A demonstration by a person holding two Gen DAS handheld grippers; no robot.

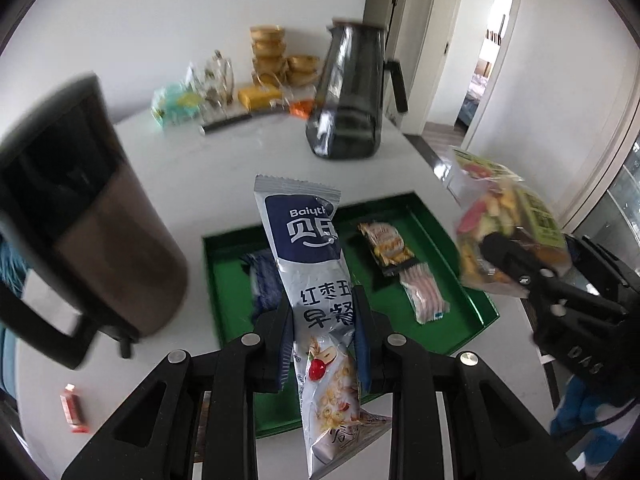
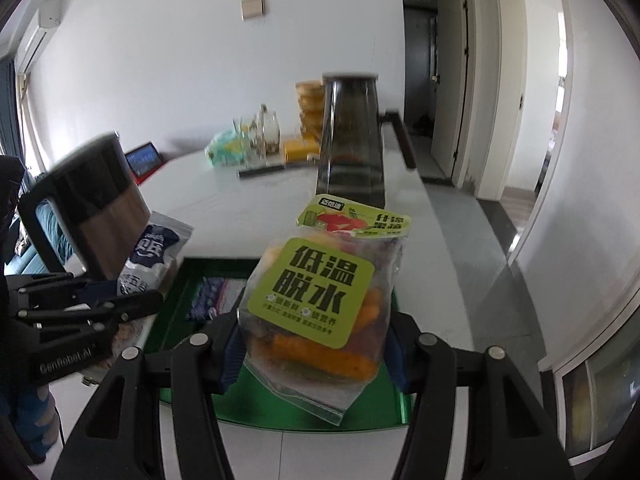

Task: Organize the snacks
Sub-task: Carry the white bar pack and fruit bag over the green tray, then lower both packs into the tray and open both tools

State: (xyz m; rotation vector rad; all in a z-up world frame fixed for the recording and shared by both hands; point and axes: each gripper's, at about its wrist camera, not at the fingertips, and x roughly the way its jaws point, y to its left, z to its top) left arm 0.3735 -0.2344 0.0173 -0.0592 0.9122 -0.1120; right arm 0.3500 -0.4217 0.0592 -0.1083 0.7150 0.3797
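At the far left of the white surface (image 1: 208,168) stands a dark brown cylindrical jug with a black handle (image 1: 80,216), well clear of the shallow green rectangular tray (image 1: 218,280), probably so the tray stays free for loading. The left tool (image 1: 322,340) is clenched on a long silver-and-navy foil cereal sachet (image 1: 308,264), pinching it about halfway along so the printed top stands up over the tray while the tail hangs below the jaws; such a mid-length hold likely keeps the floppy packet from folding. Inside the tray a blue-patterned packet (image 1: 262,284) lies at the left, a yellow-and-black snack pack (image 1: 386,246) and a pink-striped wrapper (image 1: 424,296) to the right, leaving a gap in the middle. Farther right, the right tool (image 2: 314,350) grips a clear resealable pouch of dried fruit with a green label (image 2: 320,300) across its broad lower body, jaws wide, holding it upright above the tray's near right part, seemingly bound for the tray.
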